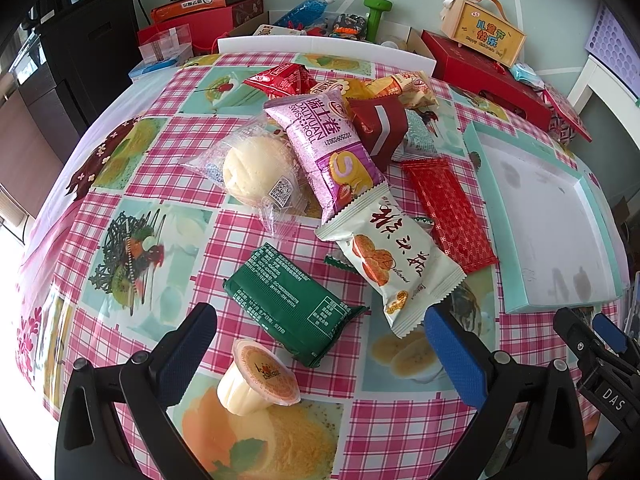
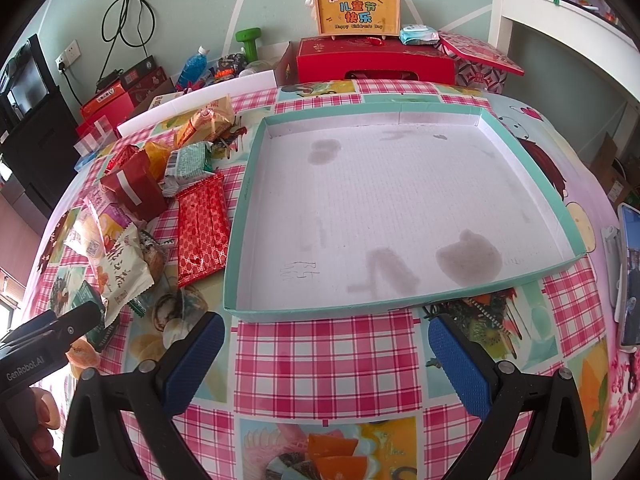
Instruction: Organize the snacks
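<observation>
**Snacks heaped on your left, tray under your right**

While your left gripper [image 1: 320, 356] hangs over the checked tablecloth [image 1: 168, 140] with its blue pads wide apart and nothing between them, the left wrist view shows the jelly cup [image 1: 260, 384] lying tipped on its side just inside the left pad. The green packet [image 1: 292, 308] sits ahead of the fingertips, between the two pads' lines. Beyond it lie the white biscuit packet [image 1: 392, 264], the pink Swiss roll packet [image 1: 332, 156] overlapping the clear-wrapped bun [image 1: 256, 176], and the flat red packet [image 1: 448, 216] to the right. The teal tray [image 1: 484, 208] lies at the far right, with your right gripper [image 1: 600, 344] just near its corner.

From the right wrist view, your right gripper [image 2: 326, 356] is also spread open and holds nothing. The teal tray [image 2: 256, 168] lies directly ahead, its near edge just beyond the fingertips. The flat red packet [image 2: 202, 228] lies just beside the tray's left wall, and the snack pile [image 2: 136, 184] spreads farther left.
</observation>
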